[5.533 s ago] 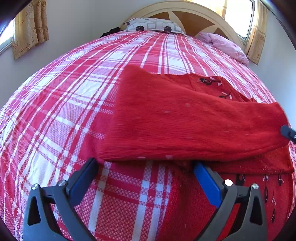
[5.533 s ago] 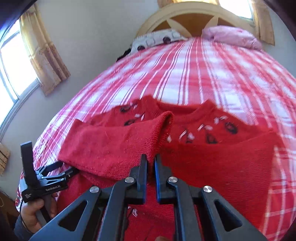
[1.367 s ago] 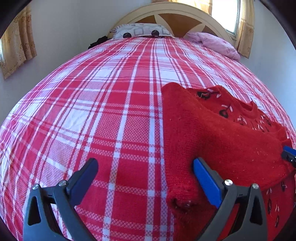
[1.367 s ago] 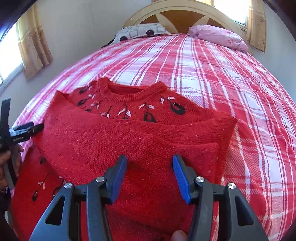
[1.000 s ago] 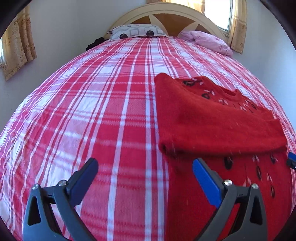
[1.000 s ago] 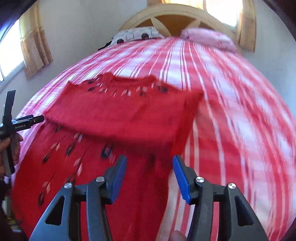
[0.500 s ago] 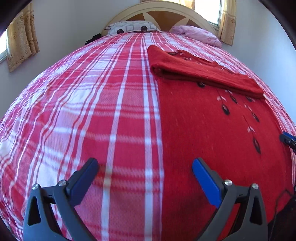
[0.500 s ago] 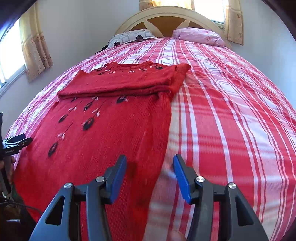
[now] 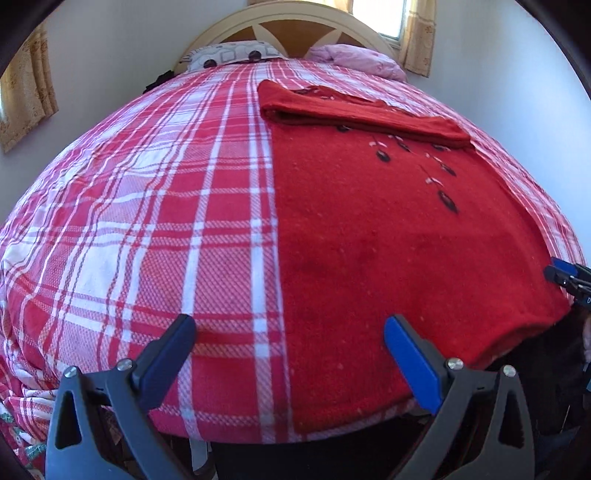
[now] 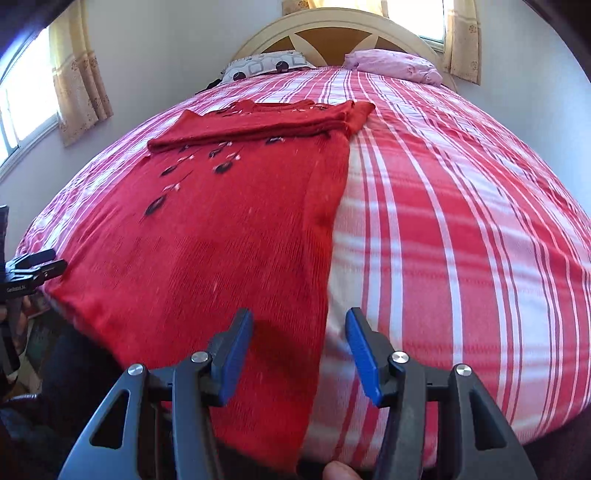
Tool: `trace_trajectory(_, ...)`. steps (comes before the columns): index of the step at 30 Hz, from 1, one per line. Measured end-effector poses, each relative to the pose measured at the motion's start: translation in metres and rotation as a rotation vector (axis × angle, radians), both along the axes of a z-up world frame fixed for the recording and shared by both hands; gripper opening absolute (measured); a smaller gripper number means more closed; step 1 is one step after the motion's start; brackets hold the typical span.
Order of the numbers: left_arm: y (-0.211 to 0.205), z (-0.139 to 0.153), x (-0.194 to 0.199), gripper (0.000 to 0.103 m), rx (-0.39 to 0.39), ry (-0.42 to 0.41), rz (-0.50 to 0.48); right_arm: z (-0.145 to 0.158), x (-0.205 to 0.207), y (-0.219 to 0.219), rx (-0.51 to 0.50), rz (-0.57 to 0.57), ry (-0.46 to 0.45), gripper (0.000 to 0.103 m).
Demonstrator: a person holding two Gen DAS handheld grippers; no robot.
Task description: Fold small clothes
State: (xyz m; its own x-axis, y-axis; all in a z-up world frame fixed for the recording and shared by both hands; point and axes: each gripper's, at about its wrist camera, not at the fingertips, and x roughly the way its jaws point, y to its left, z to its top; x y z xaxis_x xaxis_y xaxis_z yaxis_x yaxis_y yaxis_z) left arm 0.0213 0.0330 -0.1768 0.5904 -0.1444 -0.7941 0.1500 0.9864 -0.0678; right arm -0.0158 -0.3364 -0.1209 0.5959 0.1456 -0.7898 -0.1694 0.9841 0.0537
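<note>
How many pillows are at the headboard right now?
2: a grey patterned pillow left of centre, and a pink pillow on the right. Others may be hidden behind the bed's curve.

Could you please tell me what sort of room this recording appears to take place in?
Most likely a home bedroom. A bed with a red and white plaid bedspread fills the view, with a curved wooden headboard and pillows at its far end, and curtained windows in the walls.
</note>
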Motion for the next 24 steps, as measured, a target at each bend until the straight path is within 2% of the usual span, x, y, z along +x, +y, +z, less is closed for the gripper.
trace_trajectory(5, -0.002, -0.002, -0.006, 0.101, -0.014, -0.015, -0.011, -0.002, -0.017, -0.003, 0.015, 0.014, -0.003, 0.053)
trace_trajectory(12, 0.006, 0.002, -0.018, 0.084, -0.042, -0.019, -0.011, 0.000, -0.023, -0.007, 0.074, 0.016, 0.015, 0.053)
trace_trajectory(14, 0.007, 0.002, -0.019, 0.082, -0.055, -0.018, -0.013, 0.000, -0.026, -0.006, 0.085, 0.027, 0.023, 0.053)
trace_trajectory(16, 0.007, 0.003, -0.019, 0.080, -0.072, -0.017, -0.017, -0.001, -0.028, -0.003, 0.080, 0.042, 0.028, 0.043)
trace_trajectory(18, 0.004, 0.003, -0.021, 0.071, -0.066, -0.021, -0.022, -0.001, -0.029, 0.000, 0.071, 0.053, 0.026, 0.042)
trace_trajectory(20, 0.001, 0.003, -0.022, 0.068, -0.049, -0.018, -0.029, -0.002, -0.028, -0.002, 0.080, 0.051, 0.026, 0.041)
trace_trajectory(24, 0.006, 0.006, -0.023, 0.053, -0.098, 0.007, -0.027, -0.002, -0.029, -0.007, 0.115, 0.043, 0.036, 0.033)
